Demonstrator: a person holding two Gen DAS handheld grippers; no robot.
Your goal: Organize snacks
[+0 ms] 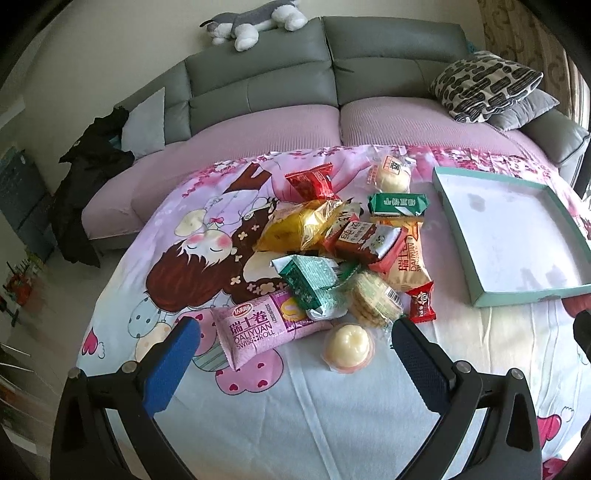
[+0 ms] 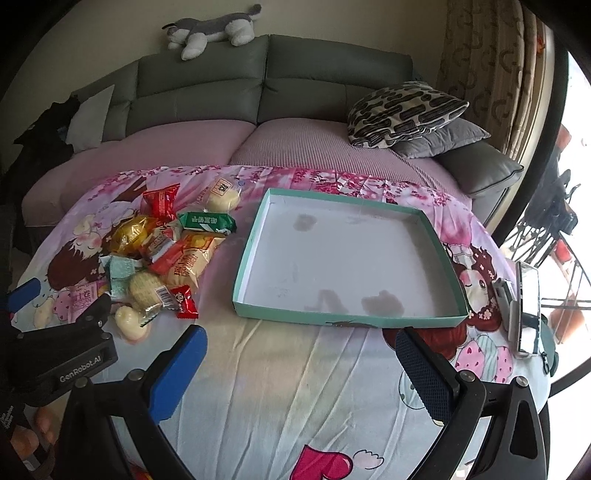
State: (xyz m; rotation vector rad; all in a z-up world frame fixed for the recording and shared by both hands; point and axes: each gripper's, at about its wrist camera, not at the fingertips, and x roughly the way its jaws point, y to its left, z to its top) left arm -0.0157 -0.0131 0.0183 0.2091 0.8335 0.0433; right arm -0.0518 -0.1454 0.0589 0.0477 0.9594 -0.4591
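A heap of wrapped snacks (image 1: 343,240) lies on the cartoon-print cloth. At its near side are a pink Swiss-roll pack (image 1: 258,326), a pale jelly cup (image 1: 349,347), a green pack (image 1: 312,280) and a small red candy (image 1: 421,301). To the right stands a shallow teal-rimmed box (image 2: 439,243) with nothing in it. My left gripper (image 1: 295,332) is open just before the pink pack and jelly cup. My right gripper (image 2: 301,343) is open in front of the box's near wall. In the right wrist view the snack heap (image 2: 166,251) sits left of the box.
A grey sofa (image 2: 266,85) with pink seat covers runs behind the table, with patterned and grey cushions (image 2: 402,110) at its right and a plush dog (image 2: 210,29) on top. A phone and a small device (image 2: 524,306) lie at the table's right edge. Dark clothing (image 1: 88,177) hangs at left.
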